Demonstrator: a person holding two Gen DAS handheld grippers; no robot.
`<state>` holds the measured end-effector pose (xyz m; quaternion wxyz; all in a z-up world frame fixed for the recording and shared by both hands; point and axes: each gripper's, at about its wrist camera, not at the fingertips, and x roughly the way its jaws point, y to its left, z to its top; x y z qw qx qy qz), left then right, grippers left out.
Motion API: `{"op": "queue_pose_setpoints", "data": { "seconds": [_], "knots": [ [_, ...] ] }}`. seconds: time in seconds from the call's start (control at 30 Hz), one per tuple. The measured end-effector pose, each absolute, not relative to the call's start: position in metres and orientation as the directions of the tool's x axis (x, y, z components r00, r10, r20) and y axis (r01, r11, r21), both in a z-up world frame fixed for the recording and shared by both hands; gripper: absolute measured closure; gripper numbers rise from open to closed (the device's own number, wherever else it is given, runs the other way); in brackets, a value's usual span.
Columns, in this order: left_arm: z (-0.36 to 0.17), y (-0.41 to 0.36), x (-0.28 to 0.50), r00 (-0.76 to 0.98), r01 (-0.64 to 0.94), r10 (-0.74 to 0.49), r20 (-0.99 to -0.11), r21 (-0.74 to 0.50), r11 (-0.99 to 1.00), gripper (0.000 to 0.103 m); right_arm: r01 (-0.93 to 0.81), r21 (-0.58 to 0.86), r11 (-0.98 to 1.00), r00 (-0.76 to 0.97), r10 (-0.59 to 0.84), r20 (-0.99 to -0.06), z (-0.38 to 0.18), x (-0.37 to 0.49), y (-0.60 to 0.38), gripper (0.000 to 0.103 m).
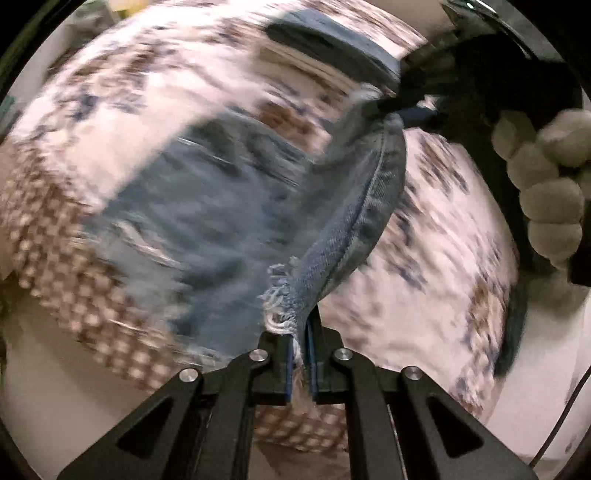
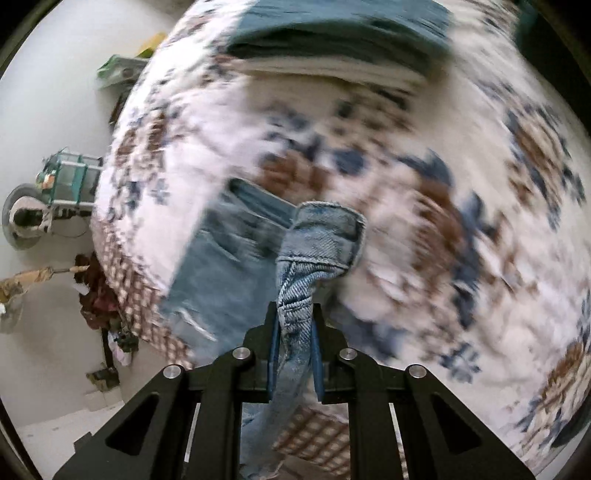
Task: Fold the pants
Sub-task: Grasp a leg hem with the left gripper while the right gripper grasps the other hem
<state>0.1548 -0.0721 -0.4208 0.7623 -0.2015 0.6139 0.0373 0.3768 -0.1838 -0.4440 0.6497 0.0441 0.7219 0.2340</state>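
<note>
While clamped on a frayed hem at the bottom centre of the left wrist view, left gripper [image 1: 300, 354] pinches pale blue denim between two blue-padded fingers [image 1: 289, 369], nearly pressed together with only the cloth between. Points forward and down over a bed [image 1: 110, 122] covered in a white spread with brown and blue flowers and a checked border. Holds one leg of the pants [image 1: 343, 236] taut, rising as a seamed ridge toward the upper right of the frame, where the right gripper [image 1: 413, 99] shows as a dark shape meeting the cloth. Rest of the denim spread blurred across the middle left, lying on the spread. Knobbly cream sleeve [image 1: 543, 188] at the right edge.

In the right wrist view, right gripper [image 2: 294, 354] at bottom centre, fingers [image 2: 273, 354] closed on a bunched fold of the pants [image 2: 317, 240], cloth hanging below them and a hemmed edge standing just above. More denim lying flat to the left of centre on the bed [image 2: 461, 147]. Dark teal folded cloth [image 2: 340, 29] at the top of the frame. White floor [image 2: 44, 122] with scattered clutter along the left edge. Heavy motion blur in both views.
</note>
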Motion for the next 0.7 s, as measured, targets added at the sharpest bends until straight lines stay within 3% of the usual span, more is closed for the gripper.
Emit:
{"op": "queue_pose_setpoints", "data": {
  "seconds": [0.2, 0.53, 0.57, 0.6, 0.63, 0.67, 0.7],
  "knots": [
    [-0.459, 0.03, 0.168, 0.232, -0.395, -0.138, -0.963, -0.223, 0.891, 0.099, -0.299, 0.371, 0.879, -0.163, 0.336, -0.928, -0.453, 0.384, -0.067, 0.087],
    [-0.558, 0.132, 0.21, 0.103, -0.441, -0.156, -0.982, -0.186, 0.878, 0.095, -0.261, 0.226, 0.939, -0.212, 0.172, -0.962, -0.566, 0.407, 0.035, 0.085],
    [-0.56, 0.139, 0.209, 0.098, -0.475, -0.186, -0.978, -0.211, 0.855, 0.094, -0.253, 0.238, 0.938, -0.236, 0.178, -0.955, -0.574, 0.409, 0.037, 0.081],
    [-0.559, 0.145, 0.206, 0.112, -0.501, -0.224, -0.968, -0.25, 0.829, 0.092, -0.237, 0.268, 0.934, -0.265, 0.204, -0.942, -0.579, 0.411, 0.038, 0.069],
    [-0.556, 0.15, 0.202, 0.13, -0.519, -0.25, -0.959, -0.281, 0.807, 0.083, -0.218, 0.312, 0.925, -0.294, 0.243, -0.924, -0.58, 0.411, 0.038, 0.06],
    [-0.552, 0.153, 0.198, 0.146, -0.526, -0.256, -0.955, -0.294, 0.798, 0.077, -0.211, 0.348, 0.913, -0.304, 0.277, -0.911, -0.576, 0.412, 0.036, 0.04],
    [-0.543, 0.157, 0.193, 0.173, -0.527, -0.259, -0.95, -0.311, 0.791, 0.06, -0.216, 0.364, 0.906, -0.299, 0.293, -0.908, -0.572, 0.412, 0.034, 0.022]
  ]
}}
